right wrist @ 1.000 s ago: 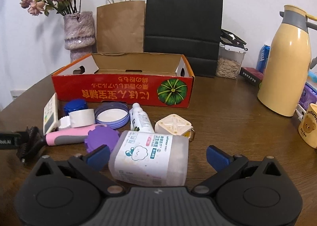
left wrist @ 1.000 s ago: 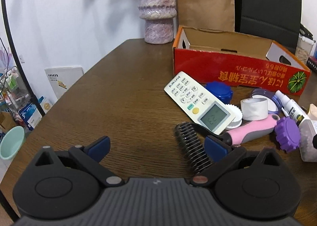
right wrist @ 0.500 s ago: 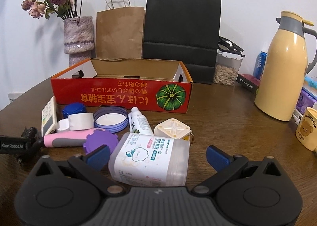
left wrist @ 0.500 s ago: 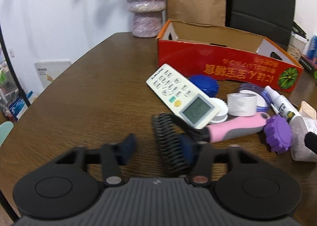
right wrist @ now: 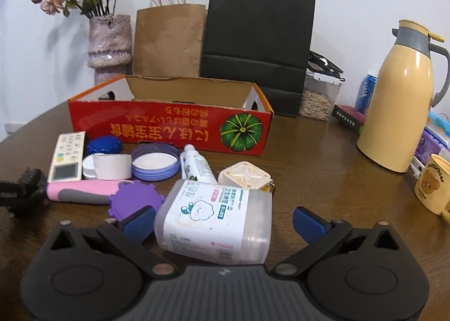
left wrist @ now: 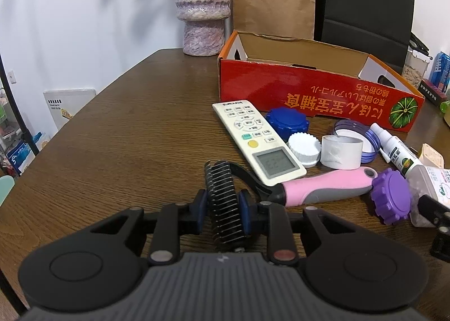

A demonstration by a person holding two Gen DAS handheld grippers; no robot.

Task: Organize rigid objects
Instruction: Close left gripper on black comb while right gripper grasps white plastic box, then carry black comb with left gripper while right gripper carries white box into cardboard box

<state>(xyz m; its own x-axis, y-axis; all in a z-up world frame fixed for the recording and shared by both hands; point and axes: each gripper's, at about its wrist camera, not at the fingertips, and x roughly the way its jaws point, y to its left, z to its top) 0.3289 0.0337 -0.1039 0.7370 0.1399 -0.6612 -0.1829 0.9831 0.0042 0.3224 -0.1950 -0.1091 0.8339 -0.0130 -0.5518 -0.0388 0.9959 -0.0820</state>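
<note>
My left gripper [left wrist: 223,210] is shut on the black toothed head of a pet comb [left wrist: 323,186] with a pink and grey handle, which lies on the brown table [left wrist: 126,138]. Beyond it lie a white remote [left wrist: 257,141], a blue lid [left wrist: 287,121], a white cap [left wrist: 305,146], a tape roll [left wrist: 340,150] and a purple cap [left wrist: 391,198]. My right gripper [right wrist: 222,218] is open, its blue pads standing either side of a clear plastic swab box [right wrist: 216,222] without pressing it. An open red cardboard box [right wrist: 171,124] stands behind the clutter.
A vase [right wrist: 111,45], a brown paper bag [right wrist: 168,39] and a black bag [right wrist: 256,45] line the wall. A yellow thermos [right wrist: 402,101], a bear mug [right wrist: 433,183] and a seed jar [right wrist: 319,98] stand at the right. A spray bottle [right wrist: 197,166] and a cream square case [right wrist: 244,177] lie mid-table.
My left gripper's jaws have come together from wide open onto the comb's toothed head. The right gripper has stayed open around the swab box.
</note>
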